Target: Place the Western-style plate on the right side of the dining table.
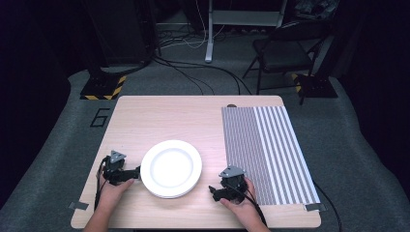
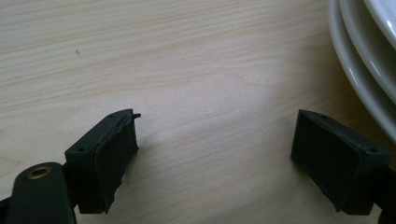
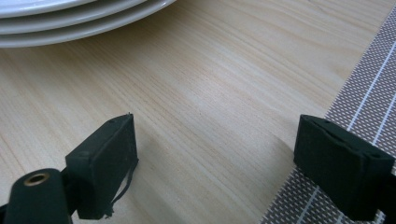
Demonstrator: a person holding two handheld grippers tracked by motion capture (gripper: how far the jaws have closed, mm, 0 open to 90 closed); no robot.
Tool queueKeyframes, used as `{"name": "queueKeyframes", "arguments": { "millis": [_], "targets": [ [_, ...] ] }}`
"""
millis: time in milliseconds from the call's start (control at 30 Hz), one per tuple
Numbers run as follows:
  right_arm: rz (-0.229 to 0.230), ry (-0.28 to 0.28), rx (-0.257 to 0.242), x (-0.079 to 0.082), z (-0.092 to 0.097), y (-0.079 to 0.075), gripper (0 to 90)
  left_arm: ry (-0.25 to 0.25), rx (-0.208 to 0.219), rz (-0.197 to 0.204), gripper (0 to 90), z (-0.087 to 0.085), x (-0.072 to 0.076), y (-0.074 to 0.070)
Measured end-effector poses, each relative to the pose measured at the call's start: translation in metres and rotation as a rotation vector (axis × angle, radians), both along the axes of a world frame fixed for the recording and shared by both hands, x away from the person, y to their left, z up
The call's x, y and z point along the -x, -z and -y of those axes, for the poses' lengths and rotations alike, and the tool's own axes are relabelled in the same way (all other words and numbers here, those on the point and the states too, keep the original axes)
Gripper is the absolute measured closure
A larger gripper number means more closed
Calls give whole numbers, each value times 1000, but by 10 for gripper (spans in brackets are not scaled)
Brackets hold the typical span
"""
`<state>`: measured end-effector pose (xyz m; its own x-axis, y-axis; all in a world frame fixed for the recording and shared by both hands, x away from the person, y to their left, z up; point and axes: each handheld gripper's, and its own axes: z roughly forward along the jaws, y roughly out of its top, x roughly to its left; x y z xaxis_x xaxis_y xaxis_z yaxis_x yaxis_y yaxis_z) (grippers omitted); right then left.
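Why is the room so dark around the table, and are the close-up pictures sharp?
High view: light falls on the table and its white plates, while the floor and chair behind sink into gloom. Left gripper view: wood grain is crisp, the near black pads slightly soft, with a soft bright patch between them. Right gripper view: the striped mat is sharp, the plate rims blurred.

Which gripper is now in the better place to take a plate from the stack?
Left gripper: its open jaws nearly reach the plate stack rim. The right gripper, also open, sits farther away.
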<state>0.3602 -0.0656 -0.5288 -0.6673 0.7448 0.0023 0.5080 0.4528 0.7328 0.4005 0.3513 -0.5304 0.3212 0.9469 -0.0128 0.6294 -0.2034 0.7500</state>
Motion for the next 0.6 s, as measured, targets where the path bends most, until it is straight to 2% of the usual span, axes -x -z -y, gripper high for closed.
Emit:
{"name": "queueKeyframes", "arguments": {
  "millis": [600],
  "targets": [
    [-3,6,-1,0,0,0,125,6,-2,-1,140,0,2,0]
  ]
}}
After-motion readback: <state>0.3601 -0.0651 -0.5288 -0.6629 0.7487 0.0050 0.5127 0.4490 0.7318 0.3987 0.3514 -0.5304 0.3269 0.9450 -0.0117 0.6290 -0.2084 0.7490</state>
